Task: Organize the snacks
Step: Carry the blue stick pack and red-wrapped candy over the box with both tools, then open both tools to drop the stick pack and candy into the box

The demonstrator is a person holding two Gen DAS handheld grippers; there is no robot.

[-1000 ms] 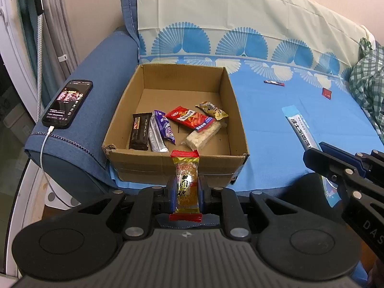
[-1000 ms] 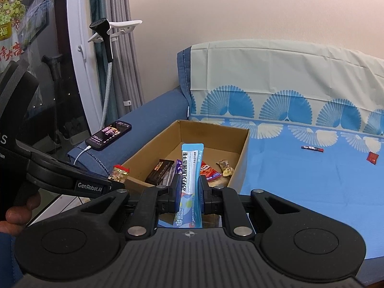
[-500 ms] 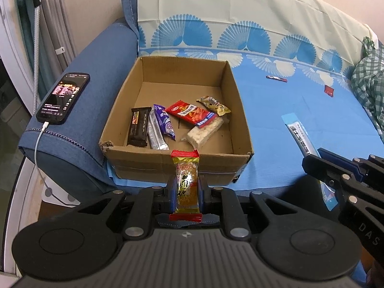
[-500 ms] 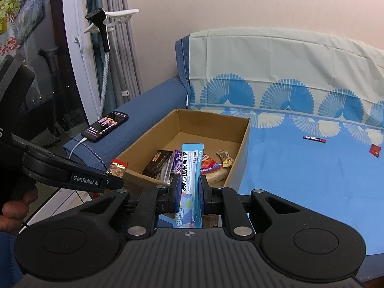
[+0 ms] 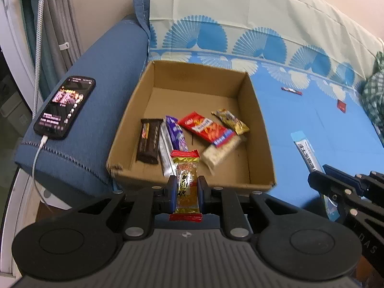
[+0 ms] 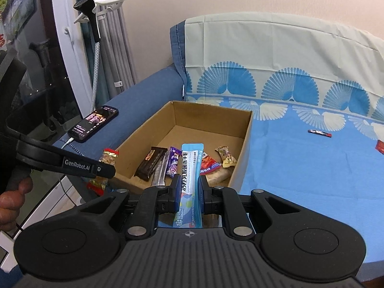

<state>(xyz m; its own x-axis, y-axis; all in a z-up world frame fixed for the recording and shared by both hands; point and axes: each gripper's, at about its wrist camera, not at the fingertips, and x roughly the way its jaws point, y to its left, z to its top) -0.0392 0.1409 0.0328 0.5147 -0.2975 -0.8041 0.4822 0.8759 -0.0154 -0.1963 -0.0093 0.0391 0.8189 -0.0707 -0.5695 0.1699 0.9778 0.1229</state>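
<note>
An open cardboard box sits on the blue sofa and holds several snacks: a brown bar, a purple one, a red pack, a gold one. My left gripper is shut on a yellow-and-red snack packet, just before the box's near wall. My right gripper is shut on a light-blue stick pack, at the box's near right corner; it also shows in the left wrist view.
A phone on a charging cable lies on the sofa's left armrest. Two small snacks, a dark bar and a red sachet, lie on the blue seat cover. A green checked cloth is at the far right.
Both grippers have moved forward toward the box with their snacks; the box now looks nearer and the left view looks down into it more steeply.
</note>
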